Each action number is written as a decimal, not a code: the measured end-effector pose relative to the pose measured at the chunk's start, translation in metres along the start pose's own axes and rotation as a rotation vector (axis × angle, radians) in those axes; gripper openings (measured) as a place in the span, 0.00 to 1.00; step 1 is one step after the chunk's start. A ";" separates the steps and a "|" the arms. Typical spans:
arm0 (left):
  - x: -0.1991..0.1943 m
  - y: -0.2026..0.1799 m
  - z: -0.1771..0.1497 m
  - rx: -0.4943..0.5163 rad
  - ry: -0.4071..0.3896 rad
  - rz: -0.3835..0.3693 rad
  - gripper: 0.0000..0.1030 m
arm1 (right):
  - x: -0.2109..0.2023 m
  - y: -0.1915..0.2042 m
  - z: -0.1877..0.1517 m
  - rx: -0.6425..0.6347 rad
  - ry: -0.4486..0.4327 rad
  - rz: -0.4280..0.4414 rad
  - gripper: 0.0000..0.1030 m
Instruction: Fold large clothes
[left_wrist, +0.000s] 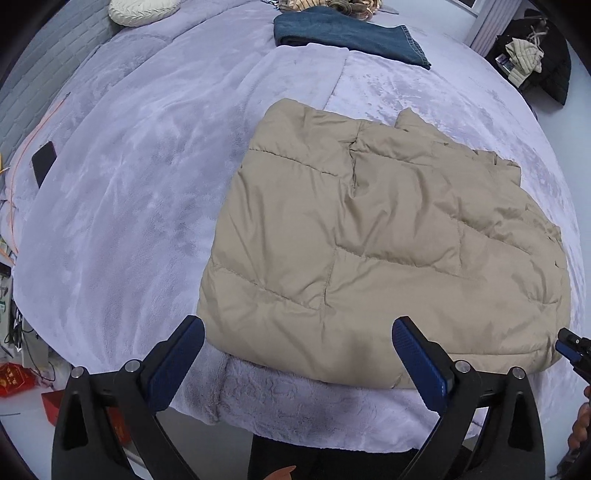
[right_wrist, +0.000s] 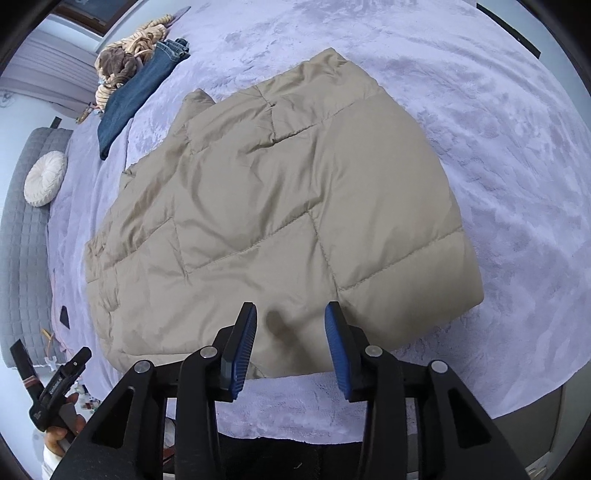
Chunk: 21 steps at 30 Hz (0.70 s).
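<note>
We judge the fold of the beige quilted jacket (left_wrist: 376, 243) to be just laid: it lies as a flat packet at centre frame on the lilac plush bedspread (left_wrist: 122, 206), and both tongs hang clear above its near edge, the left gripper (left_wrist: 299, 363) spread wide and the right gripper (right_wrist: 290, 345) partly spread, neither pinching anything. Next we would smooth it or take a fresh edge for another fold. Only the left view shows the black clothes heap (left_wrist: 535, 55) at upper right; the right view alone shows the grey quilted headboard (right_wrist: 22, 236) at left.
</note>
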<state>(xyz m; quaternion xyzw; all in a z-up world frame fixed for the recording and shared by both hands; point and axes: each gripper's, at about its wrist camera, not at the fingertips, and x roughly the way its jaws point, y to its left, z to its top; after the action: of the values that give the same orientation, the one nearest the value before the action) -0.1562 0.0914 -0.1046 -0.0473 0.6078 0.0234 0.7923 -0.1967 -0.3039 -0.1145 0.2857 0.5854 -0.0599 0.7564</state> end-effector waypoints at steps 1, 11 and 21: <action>0.000 0.000 0.001 0.003 0.000 -0.005 0.99 | 0.000 0.004 -0.001 -0.004 -0.004 0.005 0.47; 0.015 0.016 0.023 0.101 0.044 -0.071 0.99 | 0.027 0.073 -0.011 -0.046 0.014 0.018 0.71; 0.053 0.031 0.054 0.150 0.091 -0.114 0.99 | 0.050 0.115 -0.014 -0.025 0.025 0.006 0.82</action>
<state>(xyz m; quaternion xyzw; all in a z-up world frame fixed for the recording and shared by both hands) -0.0935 0.1263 -0.1437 -0.0233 0.6394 -0.0692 0.7654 -0.1445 -0.1890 -0.1212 0.2787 0.5944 -0.0466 0.7529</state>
